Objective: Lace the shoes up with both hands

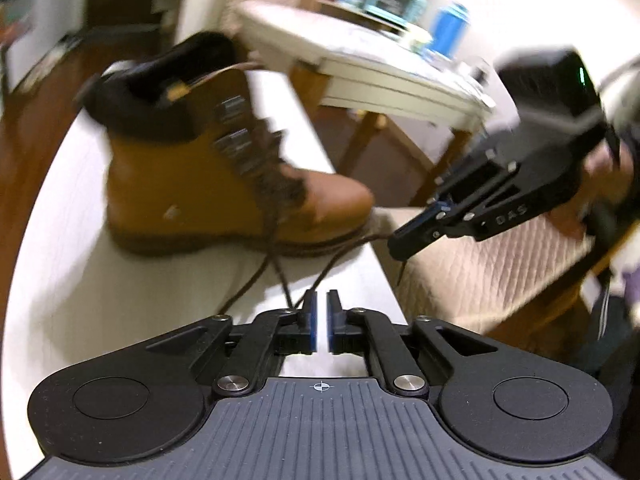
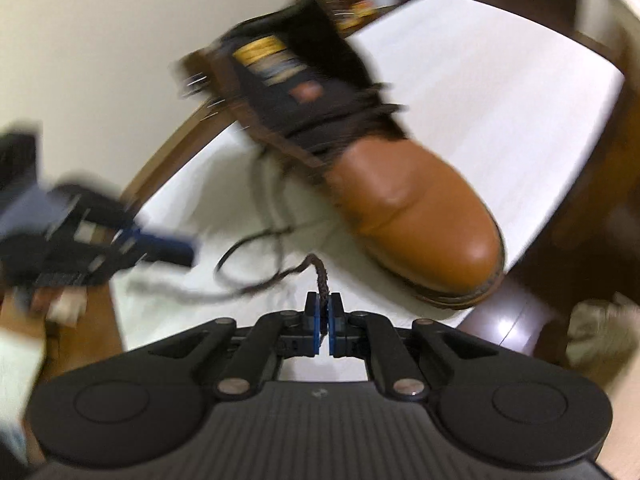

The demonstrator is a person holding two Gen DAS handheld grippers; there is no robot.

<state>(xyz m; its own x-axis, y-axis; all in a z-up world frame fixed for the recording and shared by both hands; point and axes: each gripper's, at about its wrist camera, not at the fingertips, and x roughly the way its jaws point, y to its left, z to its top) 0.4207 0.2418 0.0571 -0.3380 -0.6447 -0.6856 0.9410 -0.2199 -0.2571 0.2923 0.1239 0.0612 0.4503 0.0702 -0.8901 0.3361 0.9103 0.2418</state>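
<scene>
White bench (image 1: pixel 80 280), tan boot (image 1: pixel 208 184) near its edge; right tongs (image 2: pixel 324 308) pinch a lace (image 2: pixel 322 276) taut for threading, left tongs (image 1: pixel 322 308) slightly parted, empty.

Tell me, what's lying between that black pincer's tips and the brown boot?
Only brown lace on the white tabletop. In the right wrist view, it runs from the boot to the right gripper, whose jaws pinch its end.

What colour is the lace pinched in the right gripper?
Dark brown, braided lace; clearest in the right wrist view, between the right gripper pads.
</scene>
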